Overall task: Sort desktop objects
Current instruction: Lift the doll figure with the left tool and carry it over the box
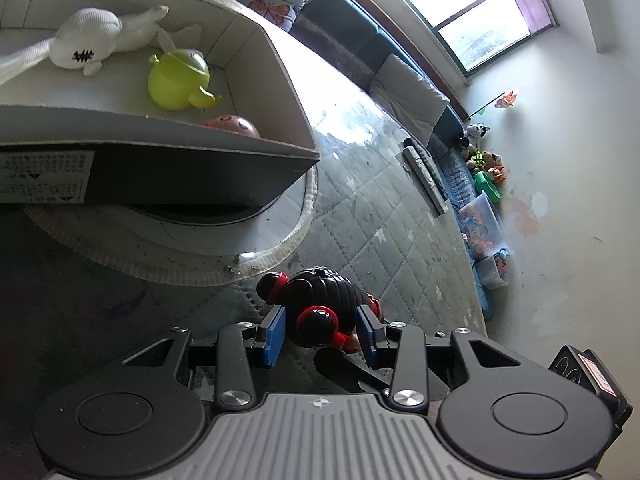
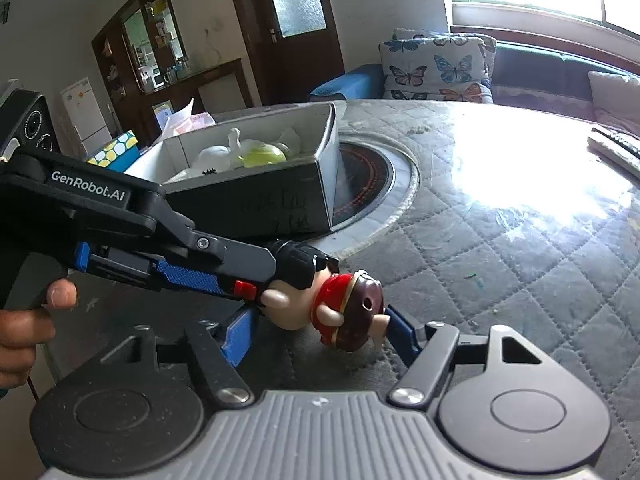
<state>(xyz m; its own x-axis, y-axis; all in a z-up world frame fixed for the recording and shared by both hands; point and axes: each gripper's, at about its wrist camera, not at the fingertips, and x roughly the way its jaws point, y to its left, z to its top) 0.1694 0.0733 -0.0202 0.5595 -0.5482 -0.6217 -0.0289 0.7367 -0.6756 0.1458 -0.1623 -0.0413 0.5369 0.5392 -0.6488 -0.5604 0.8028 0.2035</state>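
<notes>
A toy figure (image 2: 332, 308) with a black ribbed head, red shirt and brown base hangs tilted just above the quilted table (image 2: 500, 248). My left gripper (image 1: 323, 334) is shut on the toy figure (image 1: 320, 304) at its black head end. In the right wrist view the left gripper (image 2: 260, 280) reaches in from the left, with a hand (image 2: 24, 320) on its handle. My right gripper (image 2: 320, 330) stands open, one blue finger on each side of the figure's brown base without touching it.
A grey cardboard box (image 1: 280, 148) (image 2: 320, 168) behind the figure holds a white plush (image 1: 92, 40), a yellow-green toy (image 1: 178, 80) and a pink ball (image 1: 236, 126). It rests partly on a round inset cooktop (image 2: 380, 176). A remote control (image 1: 424, 176) lies at the table's far edge.
</notes>
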